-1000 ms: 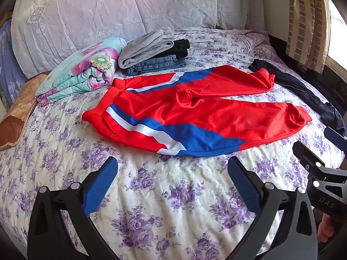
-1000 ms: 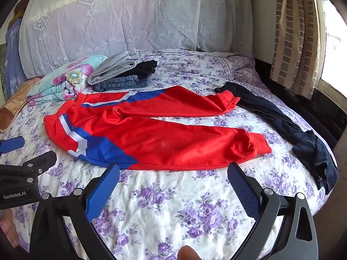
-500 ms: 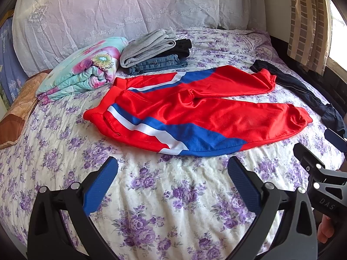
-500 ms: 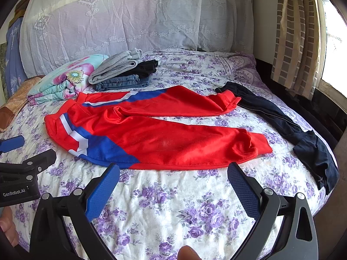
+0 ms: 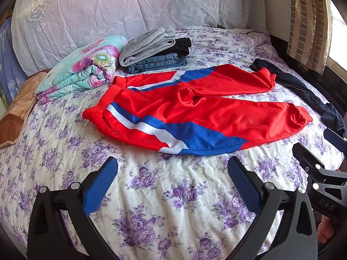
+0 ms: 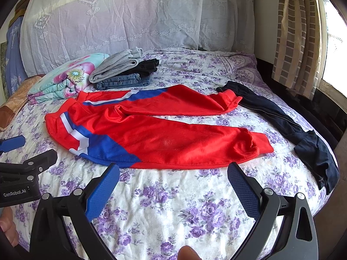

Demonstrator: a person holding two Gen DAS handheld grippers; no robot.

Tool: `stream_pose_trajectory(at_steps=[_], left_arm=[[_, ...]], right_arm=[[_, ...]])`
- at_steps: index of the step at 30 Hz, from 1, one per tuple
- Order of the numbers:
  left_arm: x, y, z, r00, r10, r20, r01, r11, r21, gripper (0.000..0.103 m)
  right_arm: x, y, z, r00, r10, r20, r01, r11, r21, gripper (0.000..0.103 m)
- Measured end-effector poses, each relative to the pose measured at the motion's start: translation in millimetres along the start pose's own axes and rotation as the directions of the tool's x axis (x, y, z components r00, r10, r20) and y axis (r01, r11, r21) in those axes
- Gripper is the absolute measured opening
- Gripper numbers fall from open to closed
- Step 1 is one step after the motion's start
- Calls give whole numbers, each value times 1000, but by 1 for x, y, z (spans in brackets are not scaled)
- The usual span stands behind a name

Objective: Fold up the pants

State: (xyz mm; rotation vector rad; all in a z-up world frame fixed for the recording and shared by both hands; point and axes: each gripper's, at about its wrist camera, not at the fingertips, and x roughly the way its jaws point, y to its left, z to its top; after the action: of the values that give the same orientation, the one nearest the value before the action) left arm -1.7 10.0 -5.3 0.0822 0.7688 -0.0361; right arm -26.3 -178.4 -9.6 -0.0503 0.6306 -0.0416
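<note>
Red pants [image 5: 216, 117] with blue and white side stripes lie spread flat on the bed, waistband to the left, both legs pointing right; they also show in the right wrist view [image 6: 173, 136]. My left gripper [image 5: 172, 177] is open and empty, hovering over the sheet near the pants' front edge. My right gripper [image 6: 173, 179] is open and empty, just in front of the near leg's lower edge. Each gripper shows at the edge of the other's view.
A floral sheet covers the bed [image 5: 173, 205]. Dark navy pants [image 6: 292, 125] lie unfolded at the right edge. A stack of folded clothes [image 6: 123, 73] and a folded floral quilt [image 6: 65, 80] sit at the back left. A curtain [image 6: 297, 32] hangs right.
Both grippers have drawn back and up slightly; the pants sit a little lower in view. Nothing was taken hold of.
</note>
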Motion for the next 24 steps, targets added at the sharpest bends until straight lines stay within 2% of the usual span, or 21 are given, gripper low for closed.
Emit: stream_pose_trajectory(at_steps=[24], left_arm=[[1,0,-2,1000,-1,-3,1,1000,-1,99]], right_arm=[[1,1,-1,1000,2,-2,-2,1000,1,100]])
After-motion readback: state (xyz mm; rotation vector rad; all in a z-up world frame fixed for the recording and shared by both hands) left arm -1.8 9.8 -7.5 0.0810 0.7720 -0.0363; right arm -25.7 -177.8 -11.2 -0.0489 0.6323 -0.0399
